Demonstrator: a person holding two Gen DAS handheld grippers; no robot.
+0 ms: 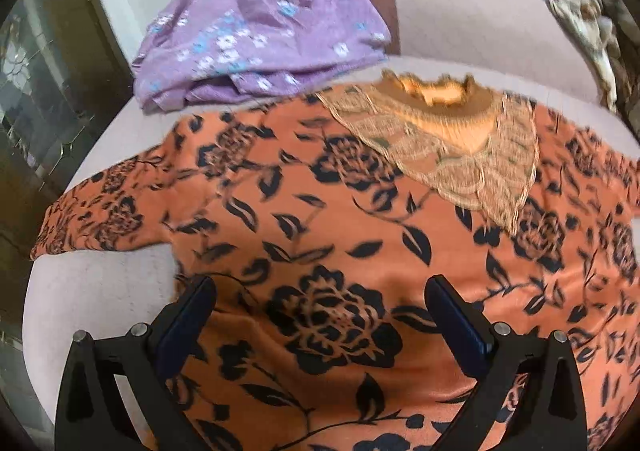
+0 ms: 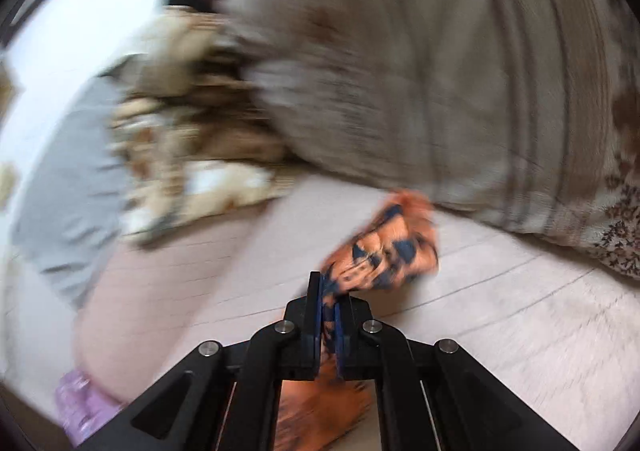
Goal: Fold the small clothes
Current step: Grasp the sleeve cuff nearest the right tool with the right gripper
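1 orange floral top (image 1: 328,219) spread flat; right claw (image 2: 329,291) pinches sleeve; left claw (image 1: 320,291) gapes empty.

No text, label, brand, number or sign can be read in either view; only floral prints are seen on the fabrics, and much of the right wrist view is blurred.

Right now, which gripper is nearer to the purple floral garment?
Left. The left gripper hangs open over the orange floral top, just short of the purple floral garment; the right gripper pinches that top's far side.
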